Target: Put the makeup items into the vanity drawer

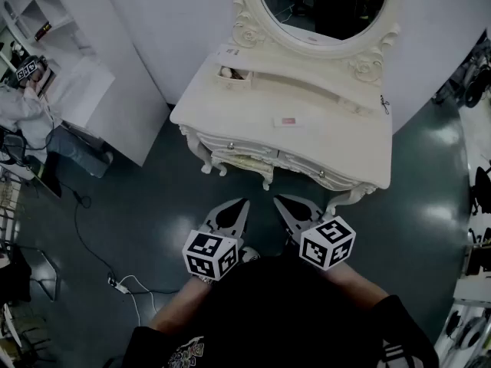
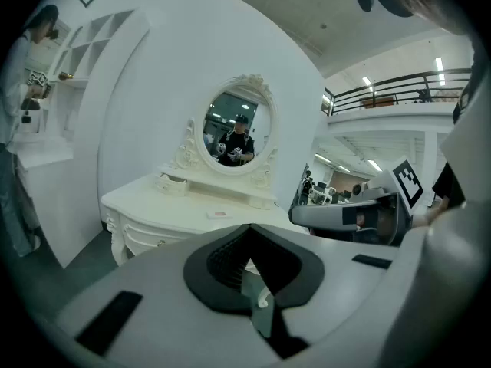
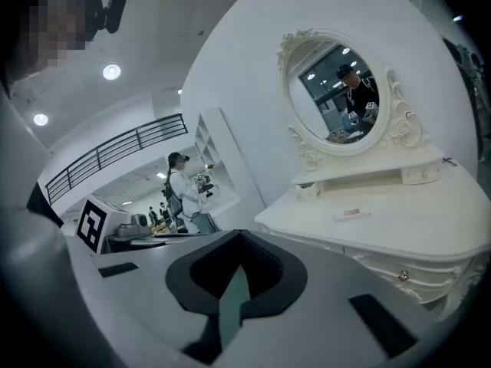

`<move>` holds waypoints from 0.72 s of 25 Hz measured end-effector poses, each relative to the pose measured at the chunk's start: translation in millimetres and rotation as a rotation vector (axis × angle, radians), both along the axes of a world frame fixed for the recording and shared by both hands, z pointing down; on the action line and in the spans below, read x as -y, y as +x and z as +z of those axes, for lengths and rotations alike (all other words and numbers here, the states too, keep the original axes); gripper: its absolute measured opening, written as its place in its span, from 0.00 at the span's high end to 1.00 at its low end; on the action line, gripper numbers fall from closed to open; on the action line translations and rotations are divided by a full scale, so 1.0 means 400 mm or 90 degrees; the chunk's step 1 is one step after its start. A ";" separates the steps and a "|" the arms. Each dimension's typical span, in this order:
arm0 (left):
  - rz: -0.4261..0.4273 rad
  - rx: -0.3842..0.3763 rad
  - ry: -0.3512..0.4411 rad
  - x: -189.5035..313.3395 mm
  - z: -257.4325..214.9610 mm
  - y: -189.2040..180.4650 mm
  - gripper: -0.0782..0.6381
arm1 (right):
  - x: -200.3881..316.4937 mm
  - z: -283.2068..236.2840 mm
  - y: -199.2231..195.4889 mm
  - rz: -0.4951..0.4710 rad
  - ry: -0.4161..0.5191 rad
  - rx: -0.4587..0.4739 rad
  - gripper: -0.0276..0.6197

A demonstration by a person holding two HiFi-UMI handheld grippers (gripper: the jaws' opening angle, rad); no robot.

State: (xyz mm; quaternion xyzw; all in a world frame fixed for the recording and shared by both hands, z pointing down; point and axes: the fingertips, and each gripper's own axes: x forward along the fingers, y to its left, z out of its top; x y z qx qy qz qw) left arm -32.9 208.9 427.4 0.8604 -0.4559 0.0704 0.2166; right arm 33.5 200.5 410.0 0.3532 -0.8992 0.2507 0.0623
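A cream vanity (image 1: 337, 140) with an oval mirror (image 1: 322, 6) stands in front of me. A flat pink makeup item (image 1: 286, 121) (image 2: 219, 215) (image 3: 351, 214) lies on its top. On the raised back shelf a small drawer (image 1: 232, 75) (image 2: 173, 182) stands pulled out, with something brownish inside. The front drawers (image 1: 230, 146) are closed. Both grippers hang over the dark floor, short of the vanity's front edge. My left gripper (image 1: 242, 203) (image 2: 249, 232) and my right gripper (image 1: 281, 200) (image 3: 239, 236) are shut and hold nothing.
A person (image 1: 19, 98) (image 3: 180, 186) stands by white shelving (image 1: 54, 21) at the far left. A cable and power strip (image 1: 116, 284) lie on the floor to my left. The vanity's curved legs (image 1: 207, 159) reach down near the grippers.
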 end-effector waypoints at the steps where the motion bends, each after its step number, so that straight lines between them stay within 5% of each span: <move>1: 0.000 0.000 0.000 0.001 0.001 -0.001 0.89 | 0.001 0.002 -0.001 0.000 -0.001 -0.001 0.91; 18: 0.000 0.001 -0.002 0.003 0.003 0.001 0.89 | 0.001 -0.002 -0.007 -0.009 -0.001 0.012 0.91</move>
